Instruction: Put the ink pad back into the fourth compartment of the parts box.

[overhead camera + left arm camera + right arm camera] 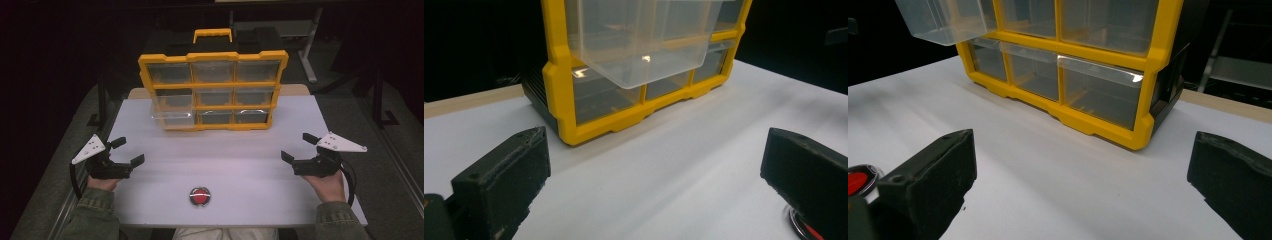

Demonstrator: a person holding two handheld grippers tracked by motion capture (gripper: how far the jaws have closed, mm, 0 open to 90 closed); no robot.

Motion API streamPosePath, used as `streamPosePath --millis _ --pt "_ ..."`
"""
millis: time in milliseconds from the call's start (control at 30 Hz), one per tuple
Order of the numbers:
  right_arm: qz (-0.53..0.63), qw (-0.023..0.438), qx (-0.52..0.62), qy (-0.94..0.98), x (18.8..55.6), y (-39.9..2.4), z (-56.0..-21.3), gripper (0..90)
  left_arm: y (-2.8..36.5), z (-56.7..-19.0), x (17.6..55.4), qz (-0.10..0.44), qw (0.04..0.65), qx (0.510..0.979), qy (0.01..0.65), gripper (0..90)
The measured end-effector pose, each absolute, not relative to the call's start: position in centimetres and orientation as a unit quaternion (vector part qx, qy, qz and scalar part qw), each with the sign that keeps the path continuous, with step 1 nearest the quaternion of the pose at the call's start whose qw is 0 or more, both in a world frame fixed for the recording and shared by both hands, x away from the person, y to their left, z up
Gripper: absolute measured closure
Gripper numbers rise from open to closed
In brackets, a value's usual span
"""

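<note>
A yellow-framed organiser (214, 86) with clear drawers stands upright at the back of the white table (165, 165). Its middle-left drawer (172, 110) is pulled out toward me; the same drawer (644, 40) juts from the frame (556, 75) in the left gripper view and shows at the upper left as drawer (940, 20) in the right gripper view. A small round red object (200, 196) lies near the front edge. My left gripper (127, 151) rests at the table's left, jaws wide apart and empty. My right gripper (299, 147) rests at the right, open and empty too.
A yellow carry handle (213, 34) tops the organiser. A wooden board edge (1228, 105) shows behind the table. Dark floor and metal stand legs (310, 50) surround it. The red object's rim (796, 222) peeks beside the left gripper's far jaw, and shows as a red disc (858, 181) in the right gripper view.
</note>
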State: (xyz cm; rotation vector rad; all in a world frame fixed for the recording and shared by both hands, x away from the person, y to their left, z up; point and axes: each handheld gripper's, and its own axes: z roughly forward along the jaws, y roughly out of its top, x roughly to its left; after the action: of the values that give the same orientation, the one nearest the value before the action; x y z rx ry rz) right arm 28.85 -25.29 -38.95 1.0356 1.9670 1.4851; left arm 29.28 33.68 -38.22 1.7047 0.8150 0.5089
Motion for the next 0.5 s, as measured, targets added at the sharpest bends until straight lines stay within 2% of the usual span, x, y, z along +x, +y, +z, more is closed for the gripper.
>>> streamPosePath --millis 233,500 --pt "0.556 0.213 0.388 0.703 29.06 -25.63 -39.17 0.0 33.53 -38.23 29.27 0.224 0.564 0.715 0.346 0.0" --pt "0.548 0.225 0.384 0.709 28.94 -25.63 -39.08 0.0 33.22 -38.19 29.22 0.221 0.566 0.713 0.349 0.0"
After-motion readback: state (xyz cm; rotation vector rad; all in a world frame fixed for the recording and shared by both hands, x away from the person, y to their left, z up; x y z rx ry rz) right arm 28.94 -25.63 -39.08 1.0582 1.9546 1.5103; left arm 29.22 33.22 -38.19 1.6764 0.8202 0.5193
